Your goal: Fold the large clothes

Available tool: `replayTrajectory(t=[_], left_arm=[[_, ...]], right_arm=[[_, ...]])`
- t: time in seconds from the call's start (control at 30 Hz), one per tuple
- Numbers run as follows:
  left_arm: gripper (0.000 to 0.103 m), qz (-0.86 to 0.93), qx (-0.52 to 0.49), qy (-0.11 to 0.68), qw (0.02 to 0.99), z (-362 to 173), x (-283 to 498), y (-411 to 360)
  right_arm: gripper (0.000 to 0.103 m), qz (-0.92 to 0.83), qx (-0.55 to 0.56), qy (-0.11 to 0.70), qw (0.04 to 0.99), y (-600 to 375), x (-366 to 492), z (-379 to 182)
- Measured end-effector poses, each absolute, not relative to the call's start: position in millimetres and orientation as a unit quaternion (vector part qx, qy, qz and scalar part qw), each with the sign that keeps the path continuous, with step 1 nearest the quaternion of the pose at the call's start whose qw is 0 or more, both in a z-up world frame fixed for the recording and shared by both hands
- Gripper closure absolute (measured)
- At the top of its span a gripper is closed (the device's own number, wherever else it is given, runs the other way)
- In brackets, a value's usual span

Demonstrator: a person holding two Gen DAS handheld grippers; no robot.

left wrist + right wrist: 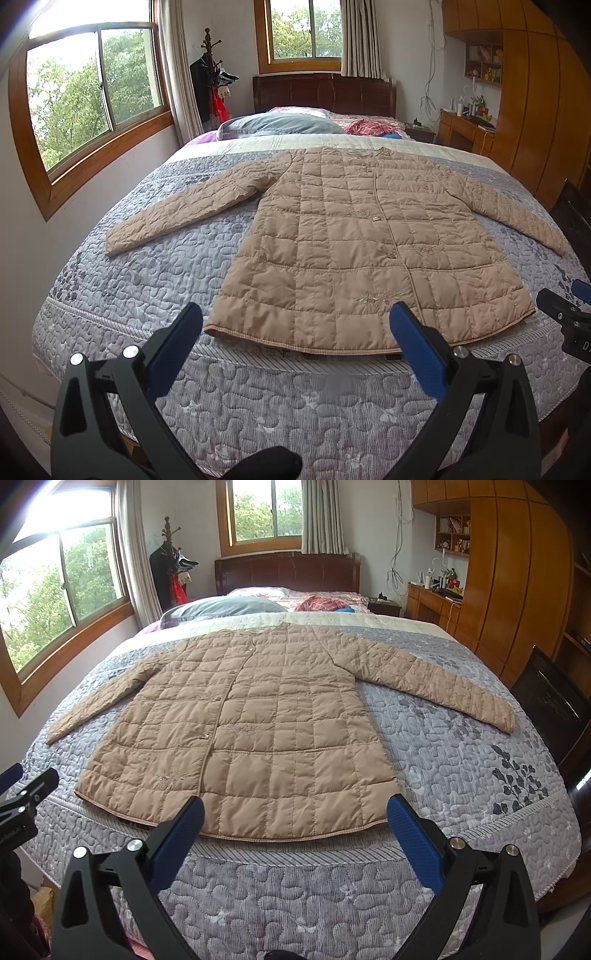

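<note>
**Spotter:** Where is the garment lying?

**Operator:** I see a tan quilted coat (pixel 354 251) spread flat, front side up, on the grey patterned bedspread (pixel 147 266). Both sleeves are angled out and down from the shoulders. Collar points toward the dark headboard (pixel 325 94), hem toward me, close to the foot edge of the bed.

**Spotter:** Left tool?

**Operator:** My left gripper (pixel 295 325) sits with its jaws spread wide, nothing between the blue pads (pixel 417 350). It hangs above the foot of the bed, just short of the hem, apart from the cloth. From this camera the hem's left half falls in the gap between the fingers.

**Spotter:** And the right?

**Operator:** My right gripper (pixel 295 812) is likewise wide apart and empty. Through its own camera the coat (pixel 255 738) lies straight ahead, with the hem's right half framed between the fingers (pixel 177 834). I see no contact with the cloth.

**Spotter:** Can each camera see the other tool?

**Operator:** Yes. The right one shows at the right edge of the left view, the left one at the left edge of the right view, both level with the hem corners, off the cloth.

**Spotter:** Anything else on the bed?

**Operator:** A grey pillow (pixel 225 609) and some red checked cloth (pixel 321 603) near the headboard, well apart from the coat. Window (pixel 96 92) left, wooden wardrobe (pixel 517 590) right.
</note>
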State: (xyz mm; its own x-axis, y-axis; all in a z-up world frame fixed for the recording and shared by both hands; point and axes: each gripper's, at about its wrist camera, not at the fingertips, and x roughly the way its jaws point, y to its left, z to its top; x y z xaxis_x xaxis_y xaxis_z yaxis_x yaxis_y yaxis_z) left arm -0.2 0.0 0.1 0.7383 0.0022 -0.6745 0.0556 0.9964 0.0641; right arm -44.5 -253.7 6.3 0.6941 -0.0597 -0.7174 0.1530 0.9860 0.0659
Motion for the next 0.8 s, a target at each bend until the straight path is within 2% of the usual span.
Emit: replayTrajectory(t=[0.8], left_arm=[[0.003, -0.014, 0.040, 0.362, 0.931, 0.3, -0.1, -0.6]], right_arm=[[0.004, -0.056, 0.058, 0.386, 0.919, -252.8, -44.8, 4.8]])
